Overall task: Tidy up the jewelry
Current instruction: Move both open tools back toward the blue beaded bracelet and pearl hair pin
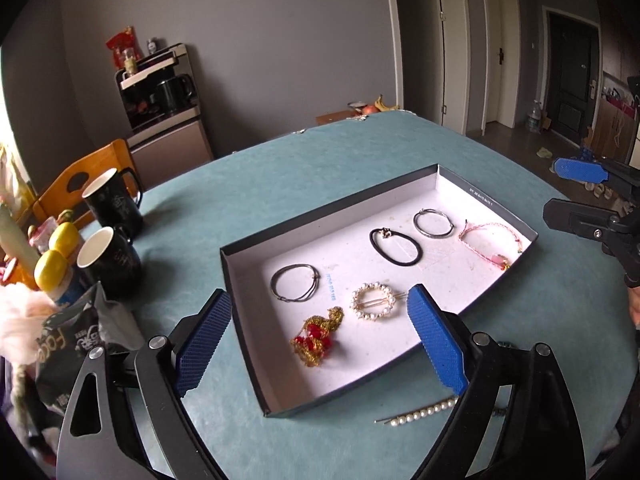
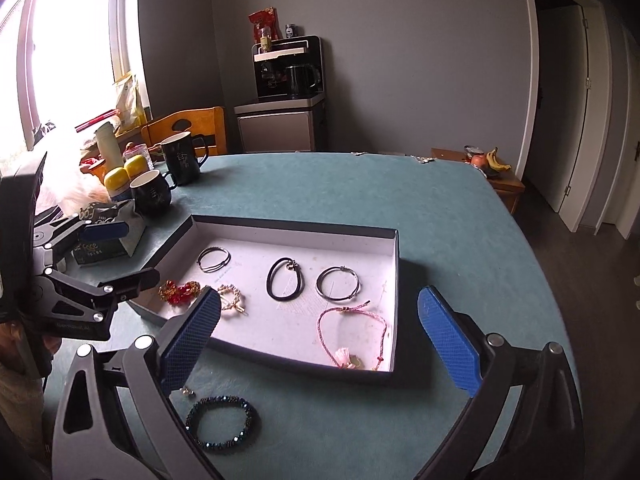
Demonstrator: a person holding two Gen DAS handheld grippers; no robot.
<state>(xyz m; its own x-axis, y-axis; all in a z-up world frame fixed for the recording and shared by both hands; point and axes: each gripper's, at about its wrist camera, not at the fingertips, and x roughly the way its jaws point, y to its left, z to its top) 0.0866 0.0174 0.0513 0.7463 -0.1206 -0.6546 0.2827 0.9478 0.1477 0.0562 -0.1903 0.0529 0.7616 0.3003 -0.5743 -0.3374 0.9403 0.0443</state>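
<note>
A shallow black box with a white floor (image 1: 256, 276) (image 2: 396, 252) lies on the teal table. Inside lie a grey hair tie (image 1: 295, 283), a pearl ring clip (image 1: 374, 301), a red and gold ornament (image 1: 318, 336), a black hair tie (image 1: 396, 247), a silver bangle (image 1: 434, 223) and a pink cord bracelet (image 1: 492, 244). A pearl hairpin (image 1: 420, 412) lies on the cloth outside the box's near edge. A dark beaded bracelet (image 2: 221, 422) lies on the cloth in front of the box. My left gripper (image 1: 320, 344) is open and empty above the box's near end. My right gripper (image 2: 320, 344) is open and empty above the box's near edge.
Two black mugs (image 1: 114, 200) (image 1: 110, 262), yellow-capped bottles (image 1: 56, 256) and a dark snack bag (image 1: 76, 344) crowd the table's left side. A wooden chair (image 1: 80, 184) stands behind them. A cabinet with a kettle (image 2: 288, 92) stands by the wall.
</note>
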